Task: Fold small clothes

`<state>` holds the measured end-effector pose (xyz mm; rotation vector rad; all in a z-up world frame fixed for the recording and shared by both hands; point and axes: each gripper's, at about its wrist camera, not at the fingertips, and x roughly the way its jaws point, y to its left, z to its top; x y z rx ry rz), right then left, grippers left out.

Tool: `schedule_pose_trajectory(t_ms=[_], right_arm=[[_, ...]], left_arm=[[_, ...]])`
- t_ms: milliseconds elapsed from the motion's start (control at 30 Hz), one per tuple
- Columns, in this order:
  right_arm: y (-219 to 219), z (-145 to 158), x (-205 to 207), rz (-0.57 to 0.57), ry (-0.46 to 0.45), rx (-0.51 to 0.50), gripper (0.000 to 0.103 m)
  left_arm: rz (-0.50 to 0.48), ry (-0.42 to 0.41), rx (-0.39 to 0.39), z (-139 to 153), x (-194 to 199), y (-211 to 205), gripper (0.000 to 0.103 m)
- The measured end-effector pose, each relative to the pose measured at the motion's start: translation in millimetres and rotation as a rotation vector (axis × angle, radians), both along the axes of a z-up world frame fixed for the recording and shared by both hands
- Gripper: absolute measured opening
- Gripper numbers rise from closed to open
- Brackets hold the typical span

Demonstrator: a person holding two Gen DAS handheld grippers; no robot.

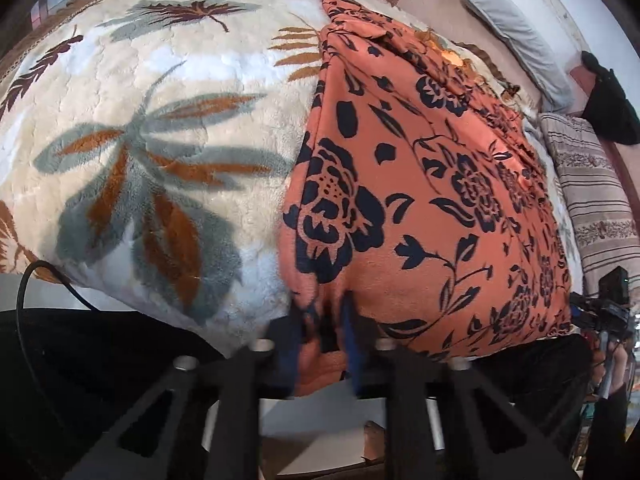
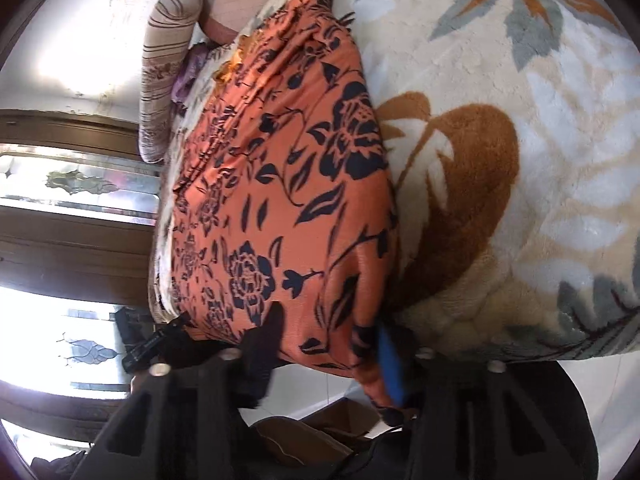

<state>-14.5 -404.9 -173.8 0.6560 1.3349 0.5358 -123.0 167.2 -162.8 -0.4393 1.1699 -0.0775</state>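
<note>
An orange garment with a black flower print point(image 1: 420, 184) lies spread on a cream leaf-patterned blanket point(image 1: 140, 140). My left gripper point(image 1: 324, 332) is shut on the garment's near left corner, the cloth bunched between its blue-padded fingers. In the right wrist view the same garment point(image 2: 280, 184) lies along the blanket point(image 2: 500, 140). My right gripper point(image 2: 324, 344) has its fingers spread wide at the garment's near edge; the cloth drapes over the blue-padded finger point(image 2: 390, 364), and the black finger point(image 2: 260, 352) rests on top of it.
Pillows lie at the far end of the bed, a striped one point(image 1: 596, 196) and a grey one point(image 1: 516, 32). A dark cloth point(image 1: 612, 104) lies by them. The bed edge and tiled floor point(image 1: 316, 428) are below the grippers. A wooden door with glass panes point(image 2: 76, 216) stands left.
</note>
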Motion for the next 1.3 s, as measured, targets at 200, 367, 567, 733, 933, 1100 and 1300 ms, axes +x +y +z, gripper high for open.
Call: schedule_pose_trajectory(t_ms=[200,367,567,733,933,1100,1300], right_arm=[[-2,-2,1,-0.007,0.006,-0.008,0.043],[1,-3,2,0.004,0.013,-0.011,0.053],[-1,7,0,-0.013,-0.001,0.028,0.009],[-15,29,0,-0.052,-0.068,0.094,0.009],[-13,-8,3,-0.060,0.041,0.099,0.009],[-6,40,36,-0.065,-0.085,0.204,0.009],[-2,96,166,-0.184,-0.258,0.352,0.010]], left_arm=[[-0.011,0.003,0.017,0,1,-2,0.014],[-0.049,-0.008,0.014,-1,14,-17,0.036],[-0.027,-0.095,-0.038,25,12,-7,0.006],[-0.031,-0.142,-0.056,45,17,6,0.007],[-0.032,-0.024,-0.075,17,28,-1,0.007],[-0.053,-0.208,-0.129,87,58,7,0.007],[0.011,-0.383,-0.134,140,187,43,0.011]])
